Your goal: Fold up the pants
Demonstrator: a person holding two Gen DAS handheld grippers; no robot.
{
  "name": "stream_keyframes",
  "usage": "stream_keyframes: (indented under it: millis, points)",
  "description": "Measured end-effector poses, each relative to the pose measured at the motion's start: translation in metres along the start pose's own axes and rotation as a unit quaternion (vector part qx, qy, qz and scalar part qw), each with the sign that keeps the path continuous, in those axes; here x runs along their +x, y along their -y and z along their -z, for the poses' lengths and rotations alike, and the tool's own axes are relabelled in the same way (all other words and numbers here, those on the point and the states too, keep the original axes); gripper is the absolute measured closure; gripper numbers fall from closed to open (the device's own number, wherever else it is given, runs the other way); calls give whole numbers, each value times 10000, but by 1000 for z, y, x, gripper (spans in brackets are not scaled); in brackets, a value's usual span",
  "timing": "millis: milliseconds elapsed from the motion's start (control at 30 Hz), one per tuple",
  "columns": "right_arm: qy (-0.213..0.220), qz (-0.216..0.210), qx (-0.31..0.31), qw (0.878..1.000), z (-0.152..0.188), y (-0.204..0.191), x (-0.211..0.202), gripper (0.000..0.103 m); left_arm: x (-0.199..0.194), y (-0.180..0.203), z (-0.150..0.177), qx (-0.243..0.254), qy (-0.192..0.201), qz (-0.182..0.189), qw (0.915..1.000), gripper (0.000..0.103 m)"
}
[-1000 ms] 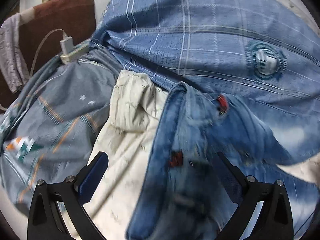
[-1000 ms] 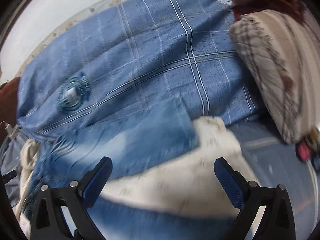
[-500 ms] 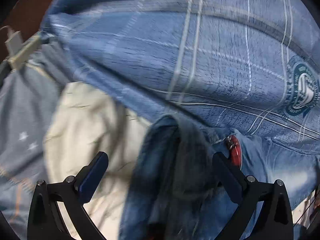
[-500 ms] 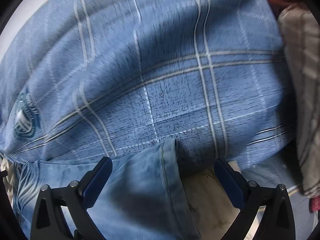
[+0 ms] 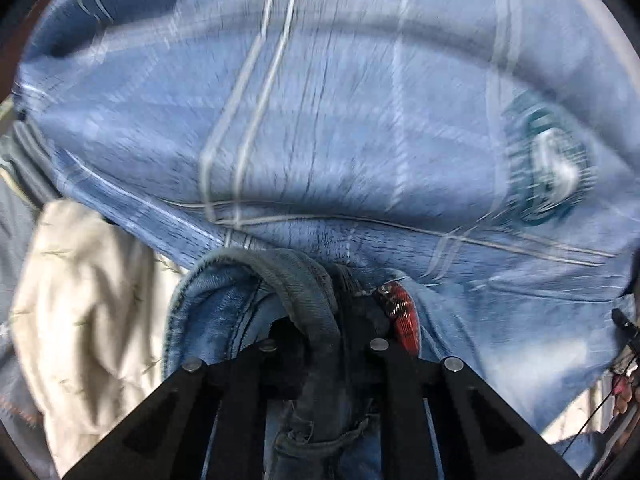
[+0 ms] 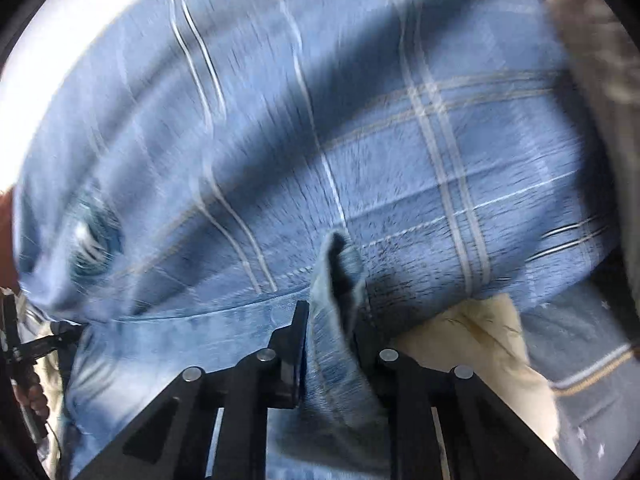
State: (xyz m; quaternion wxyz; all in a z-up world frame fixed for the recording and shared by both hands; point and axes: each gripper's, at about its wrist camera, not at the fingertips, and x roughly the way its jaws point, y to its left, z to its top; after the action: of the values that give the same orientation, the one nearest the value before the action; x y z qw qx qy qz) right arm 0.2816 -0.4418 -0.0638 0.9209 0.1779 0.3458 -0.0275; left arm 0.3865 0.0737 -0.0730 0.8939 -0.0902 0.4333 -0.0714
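One pair of denim pants (image 5: 224,320), lying against one blue plaid quilt (image 5: 320,120). One teal round badge (image 5: 548,168) on the quilt. One cream cloth (image 5: 88,304) beside the pants, under the quilt's edge. One red tag (image 5: 404,316) on the pants. Two grippers: left gripper (image 5: 320,344), right gripper (image 6: 332,344), one each view.

The pants (image 5: 224,320) are made of light blue, faded denim. In the left wrist view a thick rolled band of the denim is seen bunched up, with a red tag (image 5: 402,314) just beside it. In the right wrist view a hemmed edge (image 6: 340,272) is raised upright, while the rest of the fabric (image 6: 192,344) is spread out flat to the left.
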Motion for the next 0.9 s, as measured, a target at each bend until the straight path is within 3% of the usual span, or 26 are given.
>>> stream_keyframes:
  millis: [167,333,433,467,500,533,567,667,900]
  points:
    - [476,-138,176,9986,16,13,-71,91,-80,-7,26,49,493,456,9977,90]
    - [379,-260,402,9981,26,29,-122,90,-150,-10,71,212,698,768,9944,91]
    - [376,-567,715,9951,24,39,-138,86,-184,0,101,426,869,938,9909,91]
    - [308,-735,861,9931,22,40,-139,75,-194,4,114,480,901,1023,9895,91]
    - [268,-812,955,9917,22,42,-141,46,-204,7,127,517,909,1115,9883,91]
    - [275,-878,1070,9900,24,42,-141,26,-211,9,140,567,893,1186,9873,91]
    - [362,-934,1174,9880,25,41,-141,13,-217,13,154,627,861,1223,9868,91]
    - [267,-1407,1532,9778,27,38,-127,13,-228,18,194,794,695,1357,9851,91]
    - [-479,-1542,2193,9622,34,20,-63,13,-243,42,270,1782,295,1203,9762,90]
